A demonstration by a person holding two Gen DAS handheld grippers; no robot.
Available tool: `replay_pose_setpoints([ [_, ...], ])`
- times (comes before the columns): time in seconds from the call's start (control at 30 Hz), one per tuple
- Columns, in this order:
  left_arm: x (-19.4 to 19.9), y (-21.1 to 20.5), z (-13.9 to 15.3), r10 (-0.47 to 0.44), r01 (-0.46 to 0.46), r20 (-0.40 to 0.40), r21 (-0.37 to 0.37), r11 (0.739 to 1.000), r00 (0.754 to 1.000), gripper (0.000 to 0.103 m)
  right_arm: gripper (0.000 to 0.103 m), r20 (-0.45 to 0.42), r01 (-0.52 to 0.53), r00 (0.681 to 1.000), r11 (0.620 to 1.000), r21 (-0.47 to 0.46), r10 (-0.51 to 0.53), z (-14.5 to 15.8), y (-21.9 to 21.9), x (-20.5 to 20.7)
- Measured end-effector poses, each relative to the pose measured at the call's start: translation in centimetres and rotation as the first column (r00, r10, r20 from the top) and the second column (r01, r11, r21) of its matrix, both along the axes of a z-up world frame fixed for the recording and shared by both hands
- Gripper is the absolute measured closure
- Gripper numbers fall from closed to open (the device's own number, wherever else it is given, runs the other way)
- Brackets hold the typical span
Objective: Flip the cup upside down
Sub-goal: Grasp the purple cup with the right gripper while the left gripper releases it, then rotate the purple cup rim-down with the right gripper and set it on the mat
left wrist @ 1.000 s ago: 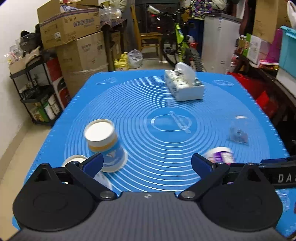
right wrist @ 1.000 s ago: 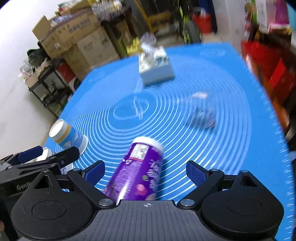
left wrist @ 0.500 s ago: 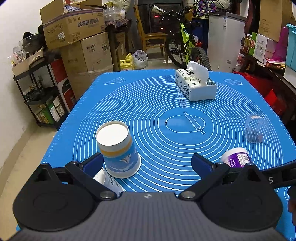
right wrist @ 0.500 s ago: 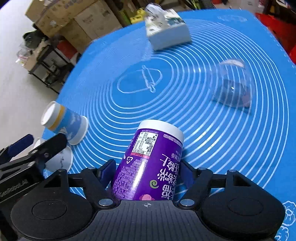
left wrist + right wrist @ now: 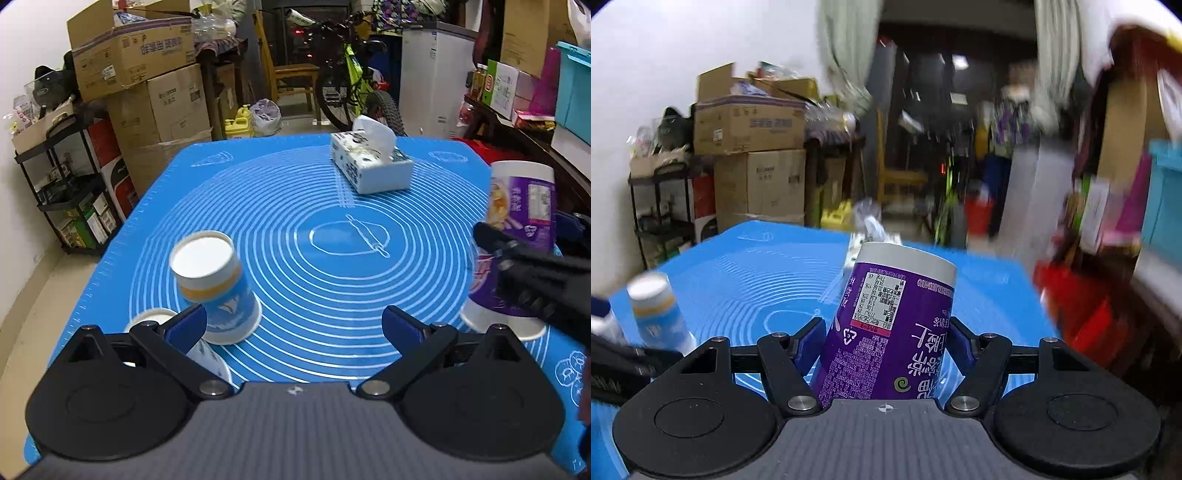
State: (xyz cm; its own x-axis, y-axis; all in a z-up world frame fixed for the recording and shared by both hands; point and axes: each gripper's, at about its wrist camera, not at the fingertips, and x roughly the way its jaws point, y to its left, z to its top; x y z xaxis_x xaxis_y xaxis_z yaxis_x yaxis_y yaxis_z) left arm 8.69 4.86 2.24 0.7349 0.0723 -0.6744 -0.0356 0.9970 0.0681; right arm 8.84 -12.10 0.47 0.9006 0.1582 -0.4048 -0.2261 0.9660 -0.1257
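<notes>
A purple printed cup (image 5: 886,332) stands base-up, with its wide rim at the blue mat (image 5: 325,258). My right gripper (image 5: 884,338) is shut on it at mid-height. The cup also shows at the right of the left wrist view (image 5: 517,236), nearly upright, between the right gripper's fingers (image 5: 495,240). My left gripper (image 5: 291,325) is open and empty, low over the mat's near edge. A blue-and-white paper cup (image 5: 216,284) stands upside down just ahead of its left finger. Another white cup (image 5: 207,354) lies partly hidden behind that finger.
A tissue box (image 5: 369,162) stands at the far middle of the mat. Cardboard boxes (image 5: 147,74) and a black shelf (image 5: 70,192) line the left wall. A bicycle (image 5: 354,81) and a white cabinet (image 5: 436,74) are beyond the table. Red items (image 5: 1082,310) crowd the right edge.
My right gripper closed on the lying purple cup and tipped it up until it stands base-up. The right wrist view swung from the mat to the room. The left gripper barely moved.
</notes>
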Motion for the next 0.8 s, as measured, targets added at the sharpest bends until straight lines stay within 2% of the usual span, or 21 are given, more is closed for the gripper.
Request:
replay_pose_setpoints([
  [0.1,-0.3,-0.4,-0.3,-0.012,0.012,-0.001,0.007,1.000,1.000,0.003,0.031,0.028,-0.023,0.999,0.999,-0.043,0.024,-1.3,0.1,-0.7],
  [0.2,-0.5,-0.8,-0.6,-0.023,0.023,-0.008,0.003,1.000,1.000,0.003,0.031,0.009,-0.029,1.000,0.999,-0.040,0.029,-2.0,-0.1,-1.6],
  [0.3,-0.9,-1.2,-1.0,-0.037,0.037,-0.014,-0.006,0.999,0.999,0.003,0.031,0.019,-0.039,0.999,0.998,-0.042,0.040,-1.9,-0.4,-3.0],
  [0.43,-1.6,-1.9,-1.4,-0.057,0.057,-0.024,-0.013,0.998,0.998,0.003,0.032,-0.014,-0.065,0.998,0.997,-0.051,0.065,-1.8,-0.8,-3.9],
  [0.6,-2.5,-2.2,-1.8,-0.065,0.064,-0.025,-0.027,0.998,0.998,0.003,0.032,-0.072,-0.068,0.995,0.998,0.002,0.068,-1.5,-1.8,-4.1],
  [0.8,-4.4,-2.4,-1.2,-0.053,0.053,0.040,-0.010,0.999,0.998,0.003,0.020,-0.103,-0.063,0.992,0.995,0.082,0.071,-1.0,-2.9,-4.9],
])
